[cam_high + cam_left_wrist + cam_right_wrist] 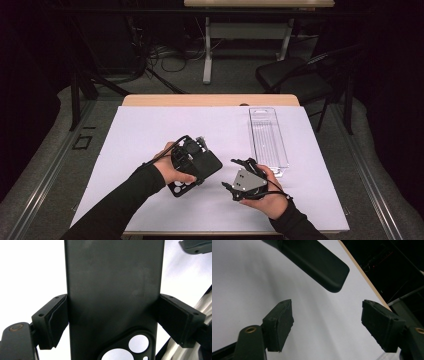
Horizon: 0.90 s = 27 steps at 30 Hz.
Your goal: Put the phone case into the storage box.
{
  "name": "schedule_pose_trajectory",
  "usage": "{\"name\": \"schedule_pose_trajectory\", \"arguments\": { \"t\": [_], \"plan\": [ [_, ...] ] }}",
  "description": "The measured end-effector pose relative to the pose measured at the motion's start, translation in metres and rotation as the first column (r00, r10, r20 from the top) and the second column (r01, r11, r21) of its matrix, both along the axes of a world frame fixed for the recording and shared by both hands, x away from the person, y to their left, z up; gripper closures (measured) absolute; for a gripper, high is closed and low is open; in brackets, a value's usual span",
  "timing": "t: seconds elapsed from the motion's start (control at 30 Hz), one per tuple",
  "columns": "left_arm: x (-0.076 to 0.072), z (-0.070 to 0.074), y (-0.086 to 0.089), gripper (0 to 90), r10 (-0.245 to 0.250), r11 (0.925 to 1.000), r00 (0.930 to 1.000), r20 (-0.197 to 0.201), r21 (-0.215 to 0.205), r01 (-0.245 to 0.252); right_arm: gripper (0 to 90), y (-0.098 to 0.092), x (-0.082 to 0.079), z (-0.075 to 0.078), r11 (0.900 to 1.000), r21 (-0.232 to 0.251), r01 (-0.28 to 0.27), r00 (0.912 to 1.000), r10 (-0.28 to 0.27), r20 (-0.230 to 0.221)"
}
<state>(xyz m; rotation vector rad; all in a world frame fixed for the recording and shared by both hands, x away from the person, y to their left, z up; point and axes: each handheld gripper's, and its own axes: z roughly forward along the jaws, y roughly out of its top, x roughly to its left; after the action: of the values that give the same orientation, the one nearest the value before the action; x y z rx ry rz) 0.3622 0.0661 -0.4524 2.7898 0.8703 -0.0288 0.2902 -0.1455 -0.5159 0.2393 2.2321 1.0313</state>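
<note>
High view: my left gripper point(200, 162) clamps the black phone case point(192, 172) above the white mat point(150, 135)
Right gripper point(239, 176): my jaws gape, empty, the case just ahead

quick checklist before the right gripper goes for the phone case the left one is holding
1. Left gripper clamped on black phone case at both long edges: ok.
2. Right gripper open with nothing between its pads: ok.
3. Free end of the case ahead of the right gripper, apart from it: ok.
4. Right gripper lined up with the case: not ok, case sits off to one side.
5. Clear plastic tray out of the way: ok.
</note>
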Motion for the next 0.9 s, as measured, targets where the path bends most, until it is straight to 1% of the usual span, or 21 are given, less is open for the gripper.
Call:
{"name": "schedule_pose_trajectory", "arguments": {
  "t": [0.07, 0.1, 0.17, 0.2, 0.23, 0.3, 0.33, 0.37, 0.43, 0.47, 0.53, 0.57, 0.6, 0.63, 0.67, 0.7, 0.73, 0.77, 0.8, 0.87, 0.9],
  "plan": [
    [0.000, -0.001, -0.001, 14.3, -0.007, 1.0000, 1.0000, -0.005, 0.004, 0.007, 25.1, 0.002, -0.001, -0.003, 1.000, -0.021, -0.011, 0.9993, 0.012, 0.035],
    [0.000, -0.002, -0.002, 14.3, -0.006, 1.0000, 1.0000, -0.008, 0.005, 0.006, 25.1, 0.003, -0.002, -0.003, 0.999, -0.041, -0.016, 0.9984, 0.018, 0.053],
    [0.000, -0.003, -0.003, 14.4, -0.007, 1.0000, 0.9999, -0.012, 0.001, 0.007, 27.4, 0.006, -0.003, -0.005, 0.997, -0.069, -0.027, 0.9963, 0.032, 0.079],
    [0.000, -0.003, -0.003, 14.3, -0.007, 1.0000, 0.9999, -0.013, 0.001, 0.007, 27.8, 0.006, -0.004, -0.006, 0.996, -0.086, -0.022, 0.9957, 0.030, 0.088],
    [0.001, -0.004, -0.003, 14.3, -0.012, 0.9999, 0.9998, -0.018, 0.002, 0.012, 27.9, 0.007, -0.004, -0.006, 0.995, -0.100, -0.031, 0.9934, 0.042, 0.107],
    [0.001, -0.005, -0.004, 14.3, -0.012, 0.9999, 0.9997, -0.022, 0.003, 0.012, 29.7, 0.008, -0.006, -0.007, 0.992, -0.125, -0.030, 0.9912, 0.045, 0.125],
    [0.001, -0.005, -0.005, 14.3, -0.011, 0.9999, 0.9996, -0.025, 0.003, 0.011, 30.2, 0.009, -0.006, -0.008, 0.990, -0.138, -0.039, 0.9881, 0.058, 0.143],
    [0.001, -0.006, -0.005, 14.3, -0.011, 0.9999, 0.9996, -0.025, 0.004, 0.012, 30.0, 0.010, -0.008, -0.009, 0.987, -0.155, -0.033, 0.9864, 0.057, 0.154],
    [0.001, -0.007, -0.006, 14.3, -0.015, 0.9999, 0.9994, -0.031, 0.007, 0.015, 30.3, 0.011, -0.008, -0.009, 0.978, -0.206, -0.040, 0.9767, 0.082, 0.198],
    [0.001, -0.008, -0.007, 14.3, -0.015, 0.9999, 0.9993, -0.034, 0.006, 0.016, 31.8, 0.011, -0.009, -0.010, 0.974, -0.225, -0.038, 0.9745, 0.085, 0.207],
    [0.001, -0.008, -0.008, 14.3, -0.015, 0.9999, 0.9993, -0.034, 0.007, 0.016, 32.7, 0.011, -0.011, -0.011, 0.970, -0.242, -0.034, 0.9715, 0.089, 0.220],
    [0.001, -0.008, -0.008, 14.3, -0.018, 0.9998, 0.9993, -0.033, 0.008, 0.018, 32.8, 0.012, -0.011, -0.010, 0.964, -0.262, -0.037, 0.9668, 0.101, 0.235],
    [0.001, -0.009, -0.008, 14.3, -0.015, 0.9999, 0.9994, -0.032, 0.007, 0.015, 33.1, 0.012, -0.011, -0.010, 0.962, -0.270, -0.033, 0.9678, 0.098, 0.232],
    [0.001, -0.009, -0.009, 14.3, -0.016, 0.9998, 0.9993, -0.033, 0.007, 0.016, 33.7, 0.012, -0.011, -0.010, 0.961, -0.275, -0.032, 0.9678, 0.099, 0.232],
    [0.001, -0.009, -0.009, 14.3, -0.016, 0.9999, 0.9992, -0.037, 0.006, 0.016, 34.6, 0.012, -0.012, -0.010, 0.963, -0.270, -0.027, 0.9701, 0.091, 0.225],
    [0.001, -0.009, -0.009, 14.3, -0.017, 0.9998, 0.9991, -0.039, 0.007, 0.017, 35.3, 0.011, -0.012, -0.009, 0.963, -0.270, -0.025, 0.9697, 0.089, 0.228],
    [0.001, -0.009, -0.009, 14.3, -0.018, 0.9998, 0.9990, -0.041, 0.005, 0.018, 35.3, 0.011, -0.012, -0.009, 0.963, -0.268, -0.022, 0.9673, 0.088, 0.238],
    [0.001, -0.009, -0.010, 14.3, -0.019, 0.9998, 0.9990, -0.039, 0.004, 0.019, 35.6, 0.011, -0.013, -0.008, 0.961, -0.275, -0.021, 0.9663, 0.090, 0.241],
    [0.001, -0.009, -0.010, 14.3, -0.021, 0.9998, 0.9991, -0.037, 0.004, 0.021, 36.4, 0.011, -0.014, -0.008, 0.964, -0.267, -0.015, 0.9681, 0.081, 0.237],
    [0.001, -0.009, -0.010, 14.3, -0.021, 0.9998, 0.9992, -0.035, 0.004, 0.021, 36.9, 0.011, -0.014, -0.007, 0.963, -0.268, -0.012, 0.9690, 0.078, 0.235],
    [0.001, -0.008, -0.011, 14.3, -0.023, 0.9997, 0.9991, -0.036, 0.005, 0.023, 36.9, 0.011, -0.013, -0.006, 0.957, -0.290, -0.017, 0.9622, 0.095, 0.255]
  ]
}}
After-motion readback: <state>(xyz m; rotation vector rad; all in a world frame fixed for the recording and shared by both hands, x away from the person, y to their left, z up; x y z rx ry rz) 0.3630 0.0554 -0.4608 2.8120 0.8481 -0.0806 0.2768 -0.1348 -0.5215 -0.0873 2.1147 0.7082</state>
